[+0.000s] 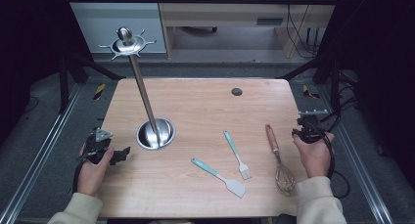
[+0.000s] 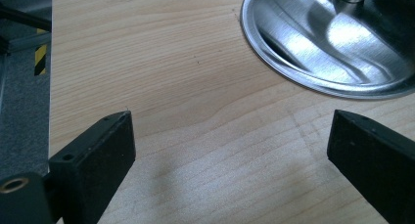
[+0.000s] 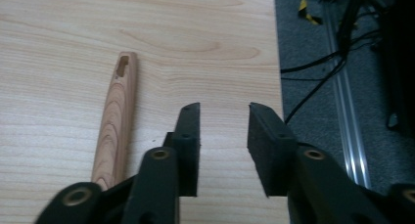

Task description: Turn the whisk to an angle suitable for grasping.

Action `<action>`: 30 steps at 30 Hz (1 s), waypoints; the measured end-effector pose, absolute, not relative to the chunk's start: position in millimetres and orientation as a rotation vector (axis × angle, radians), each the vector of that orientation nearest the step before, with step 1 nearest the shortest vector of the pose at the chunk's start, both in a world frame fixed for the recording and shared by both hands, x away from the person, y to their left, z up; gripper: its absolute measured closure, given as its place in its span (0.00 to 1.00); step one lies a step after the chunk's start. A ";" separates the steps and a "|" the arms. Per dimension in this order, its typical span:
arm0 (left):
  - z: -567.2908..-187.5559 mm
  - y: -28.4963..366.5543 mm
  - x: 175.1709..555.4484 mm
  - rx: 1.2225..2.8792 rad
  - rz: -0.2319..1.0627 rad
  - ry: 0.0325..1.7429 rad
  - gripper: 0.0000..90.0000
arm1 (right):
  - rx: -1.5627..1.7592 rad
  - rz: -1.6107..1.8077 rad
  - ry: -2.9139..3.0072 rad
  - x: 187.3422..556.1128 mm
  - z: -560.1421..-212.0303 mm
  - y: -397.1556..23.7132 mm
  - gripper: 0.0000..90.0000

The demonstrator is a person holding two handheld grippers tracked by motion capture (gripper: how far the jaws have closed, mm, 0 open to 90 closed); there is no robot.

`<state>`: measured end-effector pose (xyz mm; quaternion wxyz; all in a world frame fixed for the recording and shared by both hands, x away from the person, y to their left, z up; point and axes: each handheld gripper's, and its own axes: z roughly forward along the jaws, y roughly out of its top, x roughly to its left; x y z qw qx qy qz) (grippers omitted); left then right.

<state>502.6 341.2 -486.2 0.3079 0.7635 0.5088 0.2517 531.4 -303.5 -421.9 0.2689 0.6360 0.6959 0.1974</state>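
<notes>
Wood forms the whisk (image 1: 277,157) handle, which lies on the bench (image 1: 205,106) just left of the right gripper (image 3: 224,117), whose fingers (image 3: 190,136) stand partly open around nothing. The whisk should handle as light, with a stiff, grippable handle and springy wire loops, so the mid-handle is the likely place to take hold; the left gripper (image 1: 108,150) waits wide open and empty near the steel stand base (image 2: 333,43). No brand, label or writing is legible.
</notes>
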 end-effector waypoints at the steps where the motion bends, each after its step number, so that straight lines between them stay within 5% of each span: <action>1: -486.1 341.5 502.5 2.016 0.665 1.347 0.04 | 1.709 0.524 1.893 534.2 -421.7 -302.7 0.85; 8: -486.1 342.6 502.9 2.023 0.662 1.351 0.04 | 1.690 0.524 1.956 547.9 -422.3 -296.0 1.00; 30: -485.8 343.3 503.5 2.019 0.657 1.353 0.05 | 1.724 0.524 2.135 582.3 -454.6 -277.7 1.00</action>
